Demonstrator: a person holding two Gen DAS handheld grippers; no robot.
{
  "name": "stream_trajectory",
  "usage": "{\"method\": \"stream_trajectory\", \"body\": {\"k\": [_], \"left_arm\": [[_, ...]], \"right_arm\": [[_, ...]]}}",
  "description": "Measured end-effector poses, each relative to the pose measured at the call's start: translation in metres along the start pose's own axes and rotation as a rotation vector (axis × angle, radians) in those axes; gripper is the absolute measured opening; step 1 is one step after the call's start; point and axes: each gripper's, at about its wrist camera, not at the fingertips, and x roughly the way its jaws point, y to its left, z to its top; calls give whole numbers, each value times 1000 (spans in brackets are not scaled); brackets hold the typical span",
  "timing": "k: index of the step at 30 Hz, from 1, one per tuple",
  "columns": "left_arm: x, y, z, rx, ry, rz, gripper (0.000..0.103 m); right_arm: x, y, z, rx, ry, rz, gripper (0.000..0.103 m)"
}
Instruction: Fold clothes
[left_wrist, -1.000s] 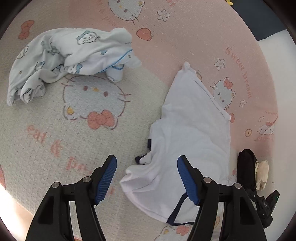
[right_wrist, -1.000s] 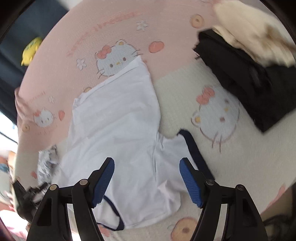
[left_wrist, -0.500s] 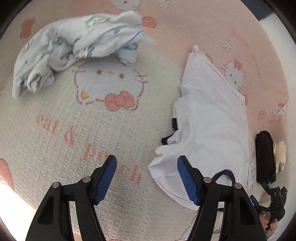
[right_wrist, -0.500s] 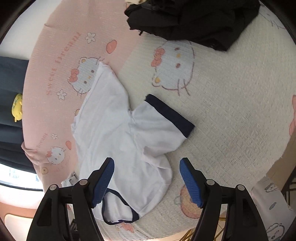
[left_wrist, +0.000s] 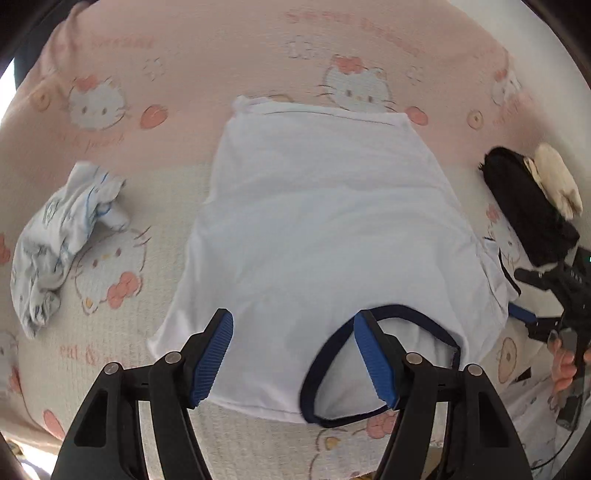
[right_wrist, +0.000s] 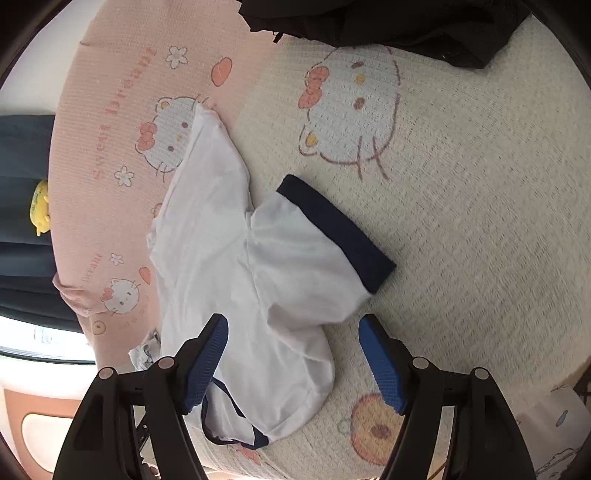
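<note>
A white T-shirt (left_wrist: 325, 229) with a navy collar (left_wrist: 325, 373) lies flat on the pink and cream cartoon-cat blanket (left_wrist: 110, 369). My left gripper (left_wrist: 293, 332) hovers open over the collar end, with only the cloth below showing between its fingers. In the right wrist view the T-shirt (right_wrist: 221, 266) has one sleeve spread out to the right, ending in a navy cuff (right_wrist: 336, 232). My right gripper (right_wrist: 293, 328) hangs open above the shoulder, near that sleeve. The right gripper (left_wrist: 554, 295) and a hand (left_wrist: 565, 369) also show at the right edge of the left wrist view.
A crumpled white garment with blue print (left_wrist: 62, 236) lies left of the T-shirt. Black clothes (left_wrist: 528, 210) with a cream piece (left_wrist: 557, 181) on top sit at the right; the black clothes (right_wrist: 369, 22) fill the top of the right view. A yellow toy (right_wrist: 40, 206) lies beyond the blanket's edge.
The left gripper swung from the shirt's side round to its collar end, so the shirt now lies straight ahead. The right gripper sank closer to the sleeve. Both stayed open.
</note>
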Motion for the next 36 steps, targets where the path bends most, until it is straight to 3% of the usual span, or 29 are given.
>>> {"method": "stream_trajectory", "body": {"k": [4, 7, 11, 18, 20, 22, 23, 25, 30, 36], "left_arm": [[16, -67, 10, 176, 22, -39, 66], [34, -107, 16, 251, 46, -130, 66], [60, -154, 20, 326, 86, -191, 66], [83, -204, 16, 416, 149, -264, 66], [85, -209, 16, 408, 184, -306, 66], [87, -207, 17, 365, 203, -346, 66], [88, -207, 17, 344, 211, -364, 66], [86, -207, 18, 331, 214, -363, 66], [81, -215, 15, 364, 211, -328, 66], [76, -240, 12, 436, 167, -283, 66]], "right_arm": [[0, -12, 6, 70, -13, 68, 73], [0, -24, 8, 132, -15, 141, 73], [0, -43, 10, 224, -8, 239, 73], [2, -42, 11, 177, 11, 235, 73], [2, -42, 10, 172, 9, 206, 67], [2, -40, 11, 161, 7, 142, 35], [2, -39, 11, 155, 6, 111, 28], [3, -40, 12, 138, 8, 46, 0], [-6, -27, 14, 39, -24, -30, 1], [-26, -39, 25, 63, -101, 79, 1]]}}
